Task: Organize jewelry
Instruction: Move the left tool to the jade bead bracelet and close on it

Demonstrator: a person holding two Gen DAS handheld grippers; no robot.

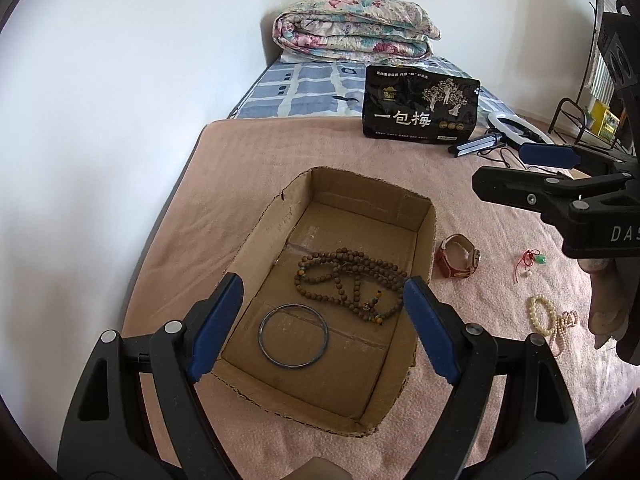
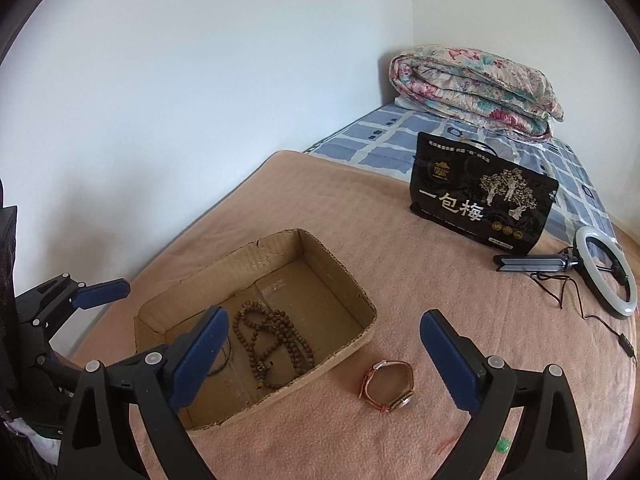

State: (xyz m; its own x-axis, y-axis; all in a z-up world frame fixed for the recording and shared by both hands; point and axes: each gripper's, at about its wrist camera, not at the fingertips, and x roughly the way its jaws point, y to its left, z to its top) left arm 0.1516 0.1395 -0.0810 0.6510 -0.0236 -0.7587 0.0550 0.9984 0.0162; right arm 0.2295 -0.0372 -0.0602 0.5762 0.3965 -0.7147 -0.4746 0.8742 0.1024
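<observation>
An open cardboard box (image 1: 424, 220) (image 2: 348, 280) lies on the pink blanket. In it lie a brown bead necklace (image 1: 348, 280) (image 2: 276, 344) and a dark bangle (image 1: 294, 336). A brown-strap watch (image 1: 458, 256) (image 2: 388, 386) lies just right of the box. A red cord with a green bead (image 1: 532, 262) (image 2: 500, 444) and a pearl bracelet (image 1: 550, 322) lie further right. My left gripper (image 1: 320, 328) is open and empty above the box's near end. My right gripper (image 2: 320, 356) is open and empty above the watch and the box's right wall; it also shows in the left wrist view (image 1: 516, 168).
A black snack bag (image 1: 420, 106) (image 2: 480, 196) stands behind the box. A ring light on a small stand (image 2: 600, 272) with its cable lies at the right. A folded floral quilt (image 1: 352, 28) sits at the bed's far end. A white wall runs along the left.
</observation>
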